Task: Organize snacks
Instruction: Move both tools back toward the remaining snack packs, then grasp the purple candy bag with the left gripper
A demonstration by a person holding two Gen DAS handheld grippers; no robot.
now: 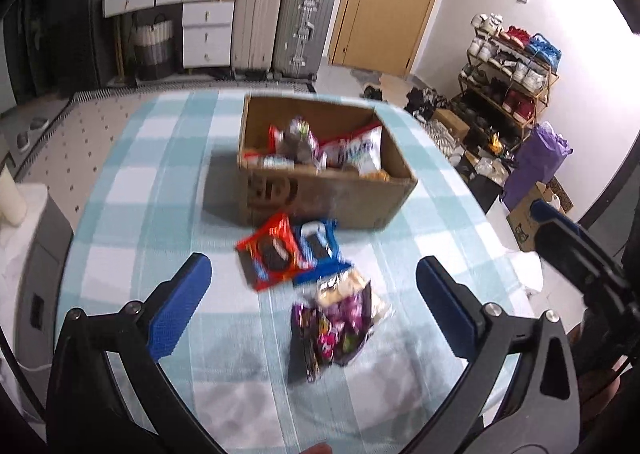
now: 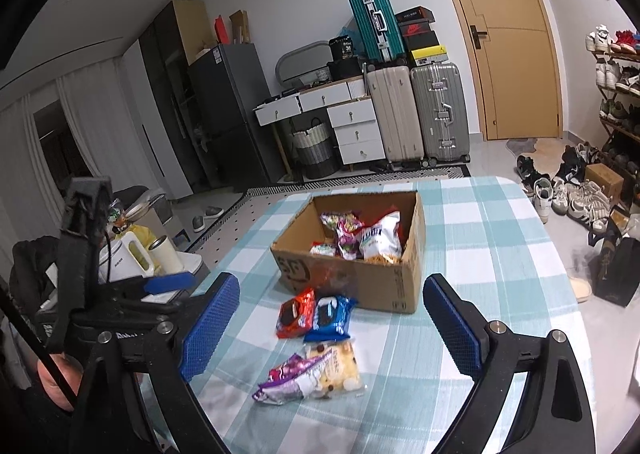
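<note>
The left tool [image 1: 314, 306] tilts steeply downward with its blue pads spread wide and empty, while the right tool [image 2: 332, 324], angled more shallowly, also stands wide open.

Both wrist cameras look forward and down over the checked desk [image 1: 132, 182] toward the far wall. The left view tilts more steeply and sits nearer the snack packets [image 1: 296, 258]. Both views share the cardboard box [image 2: 360, 286], the packets, the suitcases [image 2: 420, 110] and the door [image 1: 392, 2].
</note>
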